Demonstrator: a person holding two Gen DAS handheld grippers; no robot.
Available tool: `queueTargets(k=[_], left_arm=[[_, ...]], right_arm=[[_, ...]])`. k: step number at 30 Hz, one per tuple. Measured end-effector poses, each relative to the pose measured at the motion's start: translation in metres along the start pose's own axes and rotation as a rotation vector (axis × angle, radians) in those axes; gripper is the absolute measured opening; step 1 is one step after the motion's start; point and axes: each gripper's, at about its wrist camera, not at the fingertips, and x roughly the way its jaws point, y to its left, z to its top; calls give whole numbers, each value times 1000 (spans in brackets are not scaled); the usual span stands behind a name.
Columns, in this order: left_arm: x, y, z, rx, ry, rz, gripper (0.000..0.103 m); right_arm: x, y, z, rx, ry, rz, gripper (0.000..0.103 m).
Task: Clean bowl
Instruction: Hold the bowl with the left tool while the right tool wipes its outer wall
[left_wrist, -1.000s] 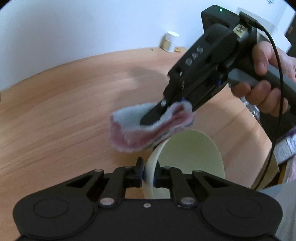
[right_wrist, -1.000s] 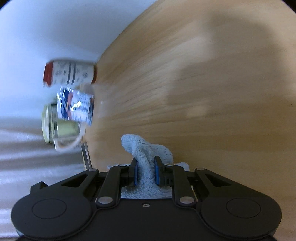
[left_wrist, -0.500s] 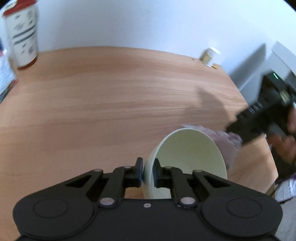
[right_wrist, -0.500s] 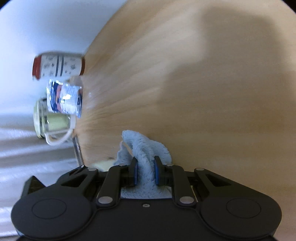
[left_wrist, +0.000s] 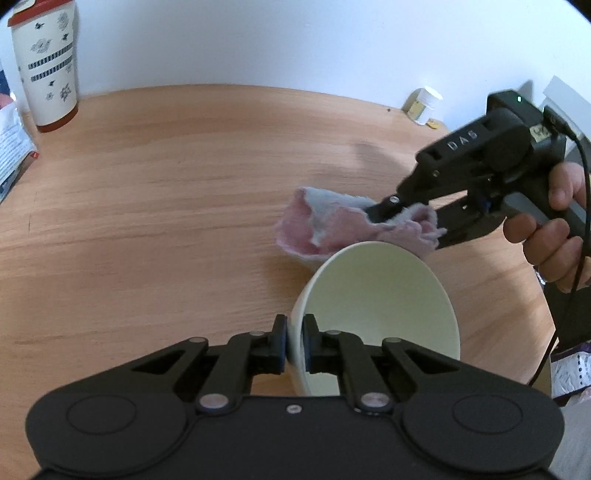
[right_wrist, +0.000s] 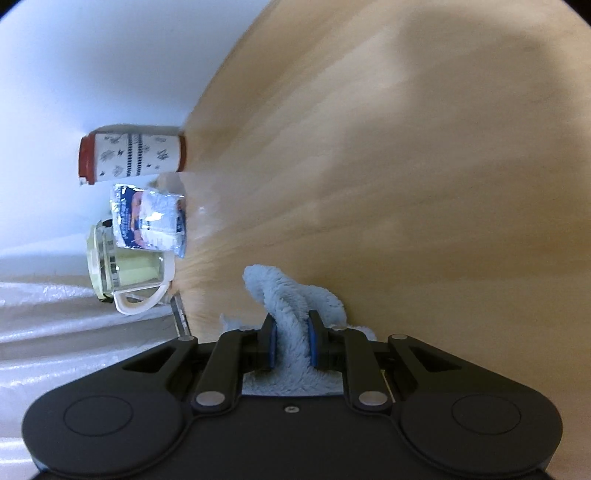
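Observation:
My left gripper (left_wrist: 294, 341) is shut on the rim of a pale cream bowl (left_wrist: 376, 306) and holds it tilted, its opening facing up and right, above the wooden table (left_wrist: 147, 206). My right gripper (left_wrist: 406, 221) is shut on a pink and pale blue fluffy cloth (left_wrist: 325, 225), just beyond the bowl's far rim. In the right wrist view the cloth (right_wrist: 291, 314) is pinched between that gripper's (right_wrist: 291, 343) blue pads. The bowl does not show there.
A tall white cup with a red base and lid (left_wrist: 46, 66) stands at the far left by the wall. A printed packet (left_wrist: 11, 147) lies near it. A small white jar (left_wrist: 424, 105) sits at the far right. A glass mug (right_wrist: 125, 273) shows in the right wrist view.
The right gripper with the cloth swung away to the right of the bowl, then came back over the table behind the bowl's far rim. The left gripper kept its hold on the bowl.

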Motion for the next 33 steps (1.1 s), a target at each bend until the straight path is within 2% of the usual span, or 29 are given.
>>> queueTargets(k=[3,7,12,15,18,23,26,29,33], left_arm=[[2,1,1,-34,-2,5,10],[4,5,-1,-78,9,17,10],[3,12,-3,-146,17,4,10],[2,12,-2,-139,20,9,11],[2,13,-1,-144,25,5,9],[6,15,0,-122,39,-4,9],[7,17,0,-118,38,-9,9],[7,17,0,-128,39,1,10],[8,12,2,-136,36,20,13]], right_arm=[[6,11,2,-50,11,-30,19],[-8,4,-5,-68,10,-60,19],[-32,-30,-37,38,-24,-40,19],[-35,-50,-64,127,-60,7,19],[-35,-63,-78,207,-92,51,19],[-32,-66,-62,271,-154,77,19],[-26,-55,-42,253,-164,78,19],[-16,-38,-25,197,-166,40,19],[-15,-37,-28,199,-172,39,19]])
